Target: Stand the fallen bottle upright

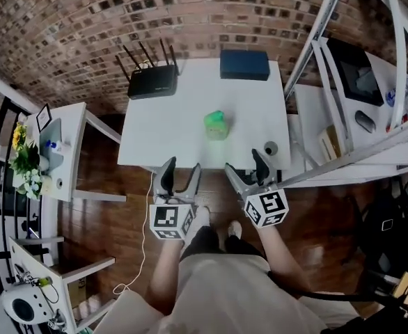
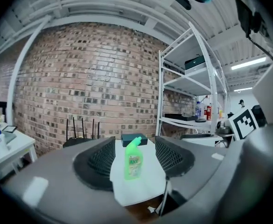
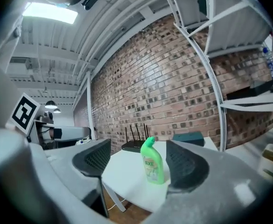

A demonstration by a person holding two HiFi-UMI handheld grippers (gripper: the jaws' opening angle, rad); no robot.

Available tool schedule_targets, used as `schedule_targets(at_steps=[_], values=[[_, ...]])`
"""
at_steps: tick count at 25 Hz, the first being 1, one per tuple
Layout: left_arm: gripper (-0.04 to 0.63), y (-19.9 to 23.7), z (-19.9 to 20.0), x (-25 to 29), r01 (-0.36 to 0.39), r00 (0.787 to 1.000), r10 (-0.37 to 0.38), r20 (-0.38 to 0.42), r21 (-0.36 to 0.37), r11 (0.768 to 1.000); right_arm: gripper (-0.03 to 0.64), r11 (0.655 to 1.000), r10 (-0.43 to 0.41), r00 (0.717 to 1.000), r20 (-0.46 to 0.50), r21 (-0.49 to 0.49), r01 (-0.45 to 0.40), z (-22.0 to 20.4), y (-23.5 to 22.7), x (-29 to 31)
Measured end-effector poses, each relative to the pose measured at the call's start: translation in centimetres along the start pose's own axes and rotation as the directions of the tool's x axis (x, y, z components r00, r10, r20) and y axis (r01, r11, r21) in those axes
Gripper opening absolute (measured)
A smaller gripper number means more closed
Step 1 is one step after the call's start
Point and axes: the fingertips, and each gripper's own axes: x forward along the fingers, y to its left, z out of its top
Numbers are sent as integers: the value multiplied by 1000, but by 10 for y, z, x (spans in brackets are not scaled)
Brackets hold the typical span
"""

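The green bottle (image 1: 216,125) stands upright in the middle of the white table (image 1: 162,134), cap slanted, label facing me. It also shows as the green bottle (image 2: 133,159) in the left gripper view and the green bottle (image 3: 153,162) in the right gripper view, well beyond both pairs of jaws. My left gripper (image 1: 181,174) hangs open just off the table's near edge, nothing between its fingers. My right gripper (image 1: 246,168) is open too, at the near edge to the right, and holds nothing.
A black router (image 1: 152,81) with antennas and a dark blue box (image 1: 244,65) sit at the table's far edge. A small grey round thing (image 1: 270,148) lies near the front right corner. A white metal shelf rack (image 1: 343,82) stands to the right, a side table with flowers (image 1: 24,160) to the left.
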Motion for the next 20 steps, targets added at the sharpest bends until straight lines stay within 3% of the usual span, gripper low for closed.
schedule_targets(at_steps=[5,14,20], values=[[285,-9,5,-21,39,999,-39,28,22,999,349,995,-95,995,-22,-35,94,1,19,-36],[279,4,28,-53,74,992,-77,96,42,996,347,974,-166,984,66,-146,174,44,52,-43],[279,12,36,-52,80,990,-86,112,59,995,345,966,-216,974,72,-131,224,47,46,-42]])
